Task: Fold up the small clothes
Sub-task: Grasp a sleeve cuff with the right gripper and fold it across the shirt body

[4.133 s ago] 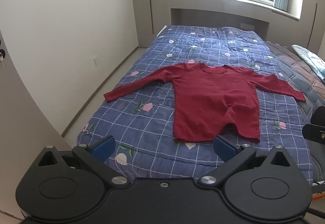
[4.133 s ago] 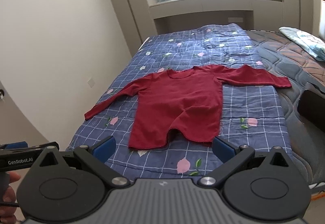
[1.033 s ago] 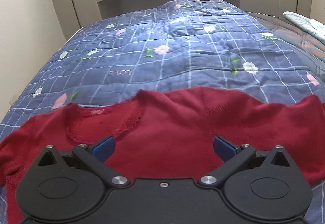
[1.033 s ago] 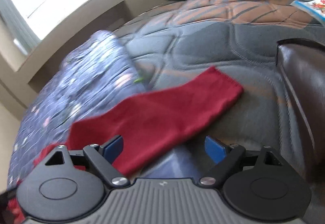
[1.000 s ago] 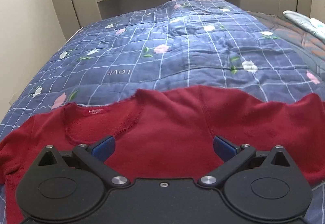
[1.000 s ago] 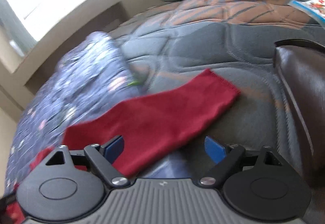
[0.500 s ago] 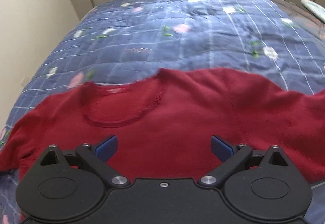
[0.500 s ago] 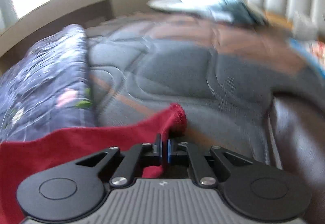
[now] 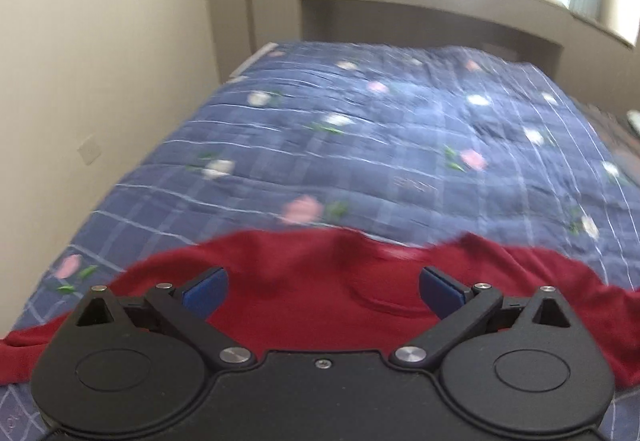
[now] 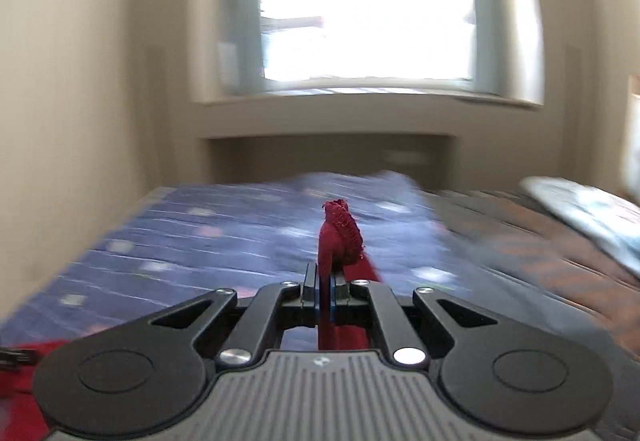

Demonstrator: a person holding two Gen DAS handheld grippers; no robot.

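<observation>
A dark red long-sleeved shirt (image 9: 304, 297) lies spread on the blue checked quilt (image 9: 400, 145). In the left wrist view its neckline and shoulders fill the lower part of the picture. My left gripper (image 9: 322, 287) hovers above the shirt's upper chest, open, with nothing between its blue pads. In the right wrist view my right gripper (image 10: 325, 283) is shut on the end of the shirt's sleeve (image 10: 340, 237). The cuff sticks up past the fingertips, lifted above the bed. More red cloth (image 10: 24, 393) shows at the lower left.
A beige wall (image 9: 100, 61) runs along the bed's left side. A window (image 10: 368, 1) and a ledge stand behind the bed's far end. To the right of the quilt lies a bare grey-brown mattress (image 10: 552, 249) with a light pillow (image 10: 588, 213).
My right gripper closed on the sleeve's cuff and lifted it, swinging toward the window. My left gripper slid left along the shirt, past the neckline, and stayed open.
</observation>
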